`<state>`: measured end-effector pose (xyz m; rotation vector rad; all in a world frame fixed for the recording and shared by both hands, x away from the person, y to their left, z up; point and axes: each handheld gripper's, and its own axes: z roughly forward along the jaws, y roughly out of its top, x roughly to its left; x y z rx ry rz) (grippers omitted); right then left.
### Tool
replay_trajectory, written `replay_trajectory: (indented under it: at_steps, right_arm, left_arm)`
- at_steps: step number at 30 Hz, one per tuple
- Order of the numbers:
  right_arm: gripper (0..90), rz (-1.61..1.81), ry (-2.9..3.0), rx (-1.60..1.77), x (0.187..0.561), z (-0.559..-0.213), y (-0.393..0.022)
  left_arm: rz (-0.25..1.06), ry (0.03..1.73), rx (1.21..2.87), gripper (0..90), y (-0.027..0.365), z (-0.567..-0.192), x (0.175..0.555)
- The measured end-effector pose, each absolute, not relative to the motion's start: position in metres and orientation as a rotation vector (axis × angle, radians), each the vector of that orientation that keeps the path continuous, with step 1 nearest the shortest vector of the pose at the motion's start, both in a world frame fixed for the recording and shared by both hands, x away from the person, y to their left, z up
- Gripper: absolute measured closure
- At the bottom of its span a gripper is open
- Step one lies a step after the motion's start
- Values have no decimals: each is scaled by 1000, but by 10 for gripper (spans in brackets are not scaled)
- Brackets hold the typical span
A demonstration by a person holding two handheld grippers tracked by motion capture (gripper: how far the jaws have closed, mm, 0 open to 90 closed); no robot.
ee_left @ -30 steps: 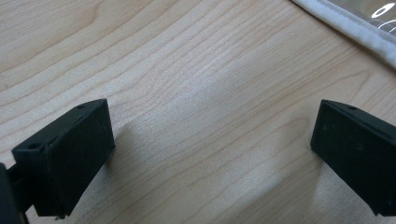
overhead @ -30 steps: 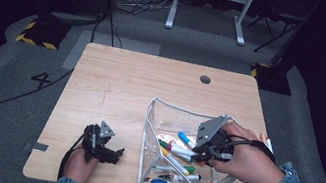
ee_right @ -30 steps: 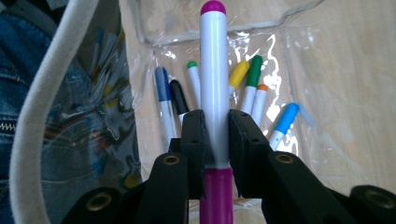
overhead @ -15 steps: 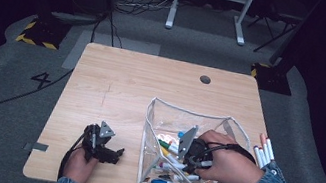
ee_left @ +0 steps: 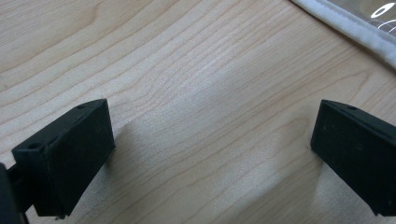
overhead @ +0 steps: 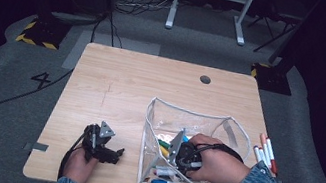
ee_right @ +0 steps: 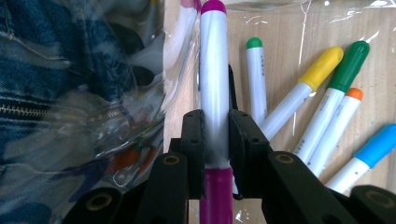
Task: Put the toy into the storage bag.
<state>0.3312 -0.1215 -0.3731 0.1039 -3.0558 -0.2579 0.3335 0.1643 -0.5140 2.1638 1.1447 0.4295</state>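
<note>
On grey carpet (overhead: 10, 110), wooden table (overhead: 131, 86) bears clear pouch (overhead: 166, 117).

Bright tabletop, dark surroundings; plastic perhaps slightly glaring.

Markers (overhead: 163, 148) lie in the pouch (overhead: 235, 129); more markers (overhead: 267, 153) lie right of it.

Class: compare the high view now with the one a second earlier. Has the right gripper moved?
Yes. The right gripper, shut on a purple marker, has gone down from the rim of the clear pouch to the markers at its bottom.
</note>
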Motion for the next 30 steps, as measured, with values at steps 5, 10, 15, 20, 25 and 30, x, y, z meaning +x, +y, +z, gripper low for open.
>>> replay_trajectory:
  at_steps: [5,10,15,20,25,30]
  right_arm:
    - [771,-258,-3015,68,335,-383,-124]
    - [771,-238,-2977,-6,338,-394,-126]
    - [743,-241,-2967,-73,342,-399,-128]
    - [589,-356,-3014,-126,345,-390,-131]
    - [484,-633,-3061,-251,346,-361,-139]
    - [482,-913,-3050,-419,348,-326,-159]
  left_arm:
    - [434,1143,2165,0,164,-514,334]
    - [434,1143,2165,0,164,-514,334]
    - [433,1143,2165,0,164,-514,334]
    - [429,1144,2163,0,164,-514,333]
    - [427,1145,2163,0,164,-514,333]
    - [421,1148,2160,0,164,-514,333]
